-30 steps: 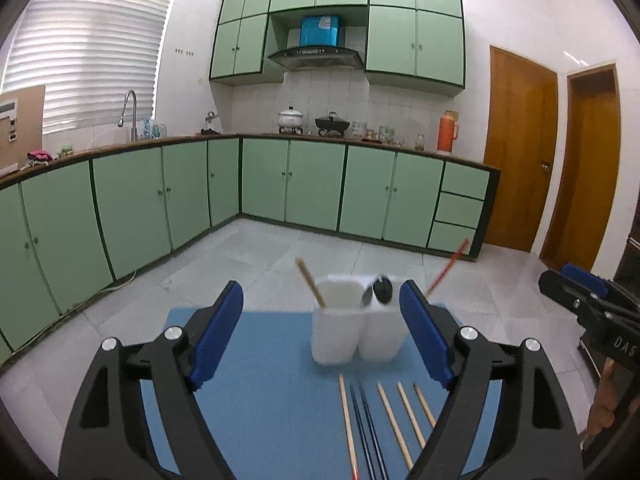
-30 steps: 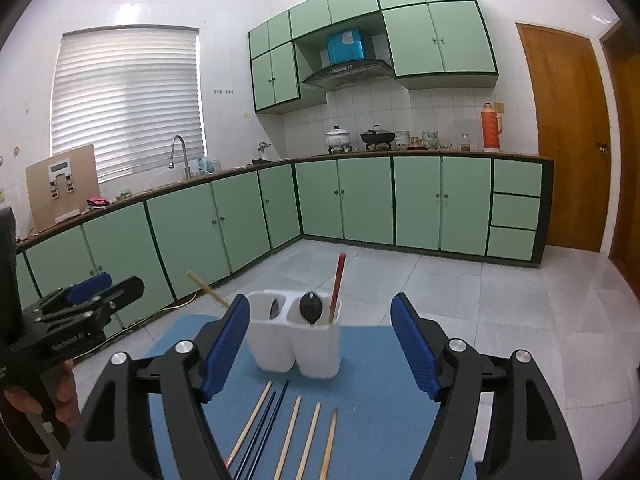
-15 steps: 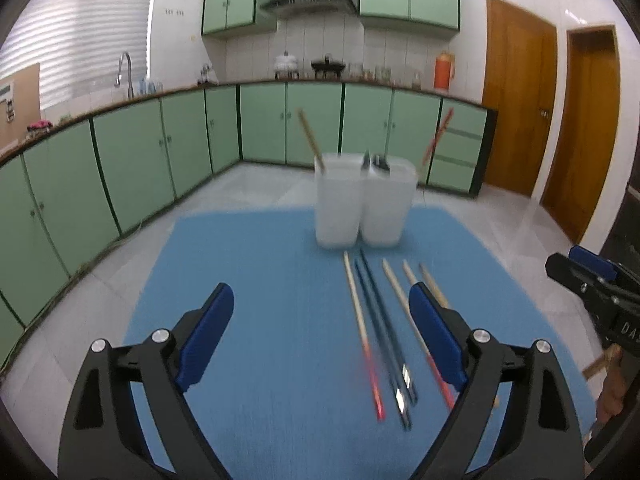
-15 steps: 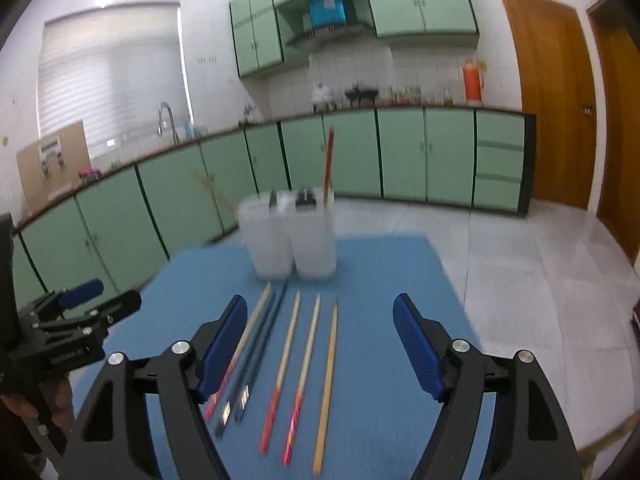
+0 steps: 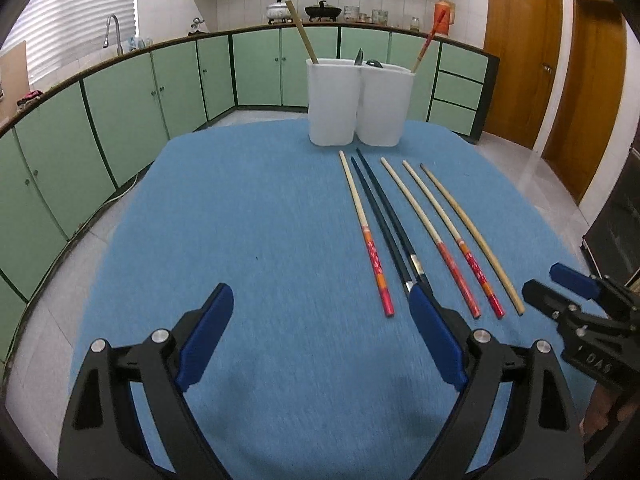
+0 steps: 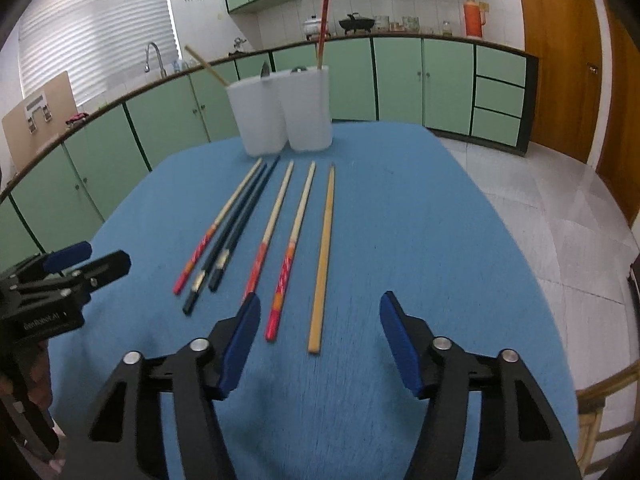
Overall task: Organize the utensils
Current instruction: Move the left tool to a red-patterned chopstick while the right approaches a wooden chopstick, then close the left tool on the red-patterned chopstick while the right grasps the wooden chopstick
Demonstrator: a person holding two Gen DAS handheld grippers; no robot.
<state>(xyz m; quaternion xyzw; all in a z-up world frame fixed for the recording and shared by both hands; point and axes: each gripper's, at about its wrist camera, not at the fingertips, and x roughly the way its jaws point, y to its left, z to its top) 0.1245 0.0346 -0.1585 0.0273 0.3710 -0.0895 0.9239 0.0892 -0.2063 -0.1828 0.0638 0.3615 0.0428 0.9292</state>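
Both grippers have dropped toward the blue table since the earlier frame, so the white holder now sits high in each view and the loose chopsticks lie just ahead.

The left gripper hangs with its jaws spread wide and nothing between them. The right gripper has its jaws closing, with the butt of the plain wooden chopstick lying between them, untouched so far.

To do this pick well, I judge the right gripper should centre on that butt end, come low enough for the pads to straddle it, and close squarely so the thin stick does not roll away.

Six chopsticks lie side by side in front of the holder: three pale ones with red-orange handles, a dark pair, and the plain one at the right edge. More utensils already stand in the holder.
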